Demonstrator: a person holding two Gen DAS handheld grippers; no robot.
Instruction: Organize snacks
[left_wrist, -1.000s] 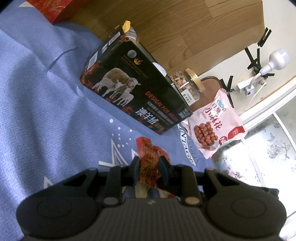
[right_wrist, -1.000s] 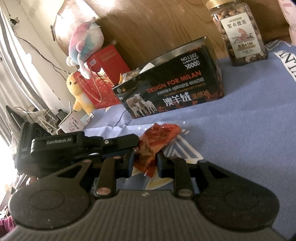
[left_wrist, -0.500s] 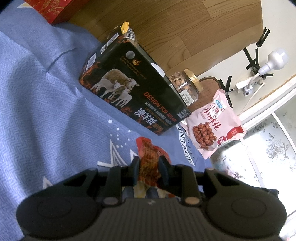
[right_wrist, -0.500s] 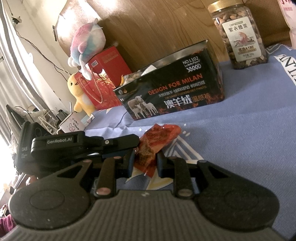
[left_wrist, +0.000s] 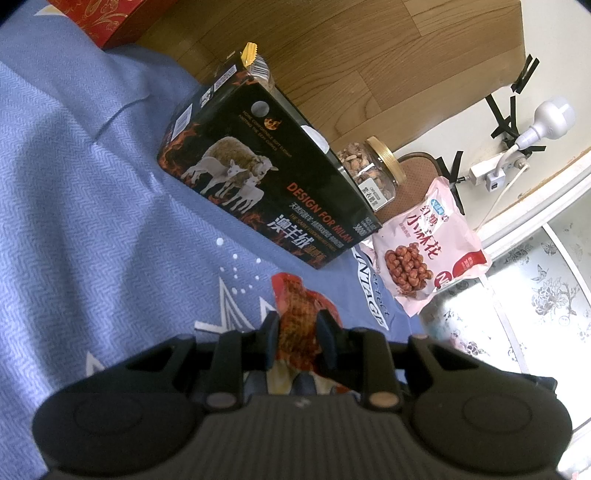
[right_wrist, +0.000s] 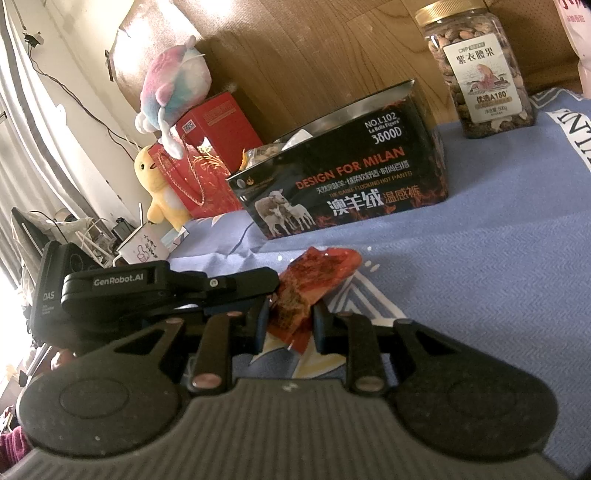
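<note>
A red snack packet (left_wrist: 297, 314) is pinched between both grippers above the blue cloth; it also shows in the right wrist view (right_wrist: 314, 282). My left gripper (left_wrist: 296, 328) is shut on one end and appears as a black body (right_wrist: 166, 288) in the right wrist view. My right gripper (right_wrist: 290, 321) is shut on the other end. A black open box (left_wrist: 269, 188) printed with sheep stands beyond, also in the right wrist view (right_wrist: 351, 192), with snacks inside.
A nut jar (right_wrist: 480, 70) with a gold lid and a pink snack bag (left_wrist: 424, 243) stand right of the box. A red gift box (right_wrist: 218, 129), plush toys (right_wrist: 173, 85) and a wooden headboard (left_wrist: 351, 55) lie behind. Blue bedspread (right_wrist: 498, 240) covers the surface.
Both grippers, still holding the red packet, have drawn slightly back from the black box; the box and jar sit a little farther and lower in the views.
</note>
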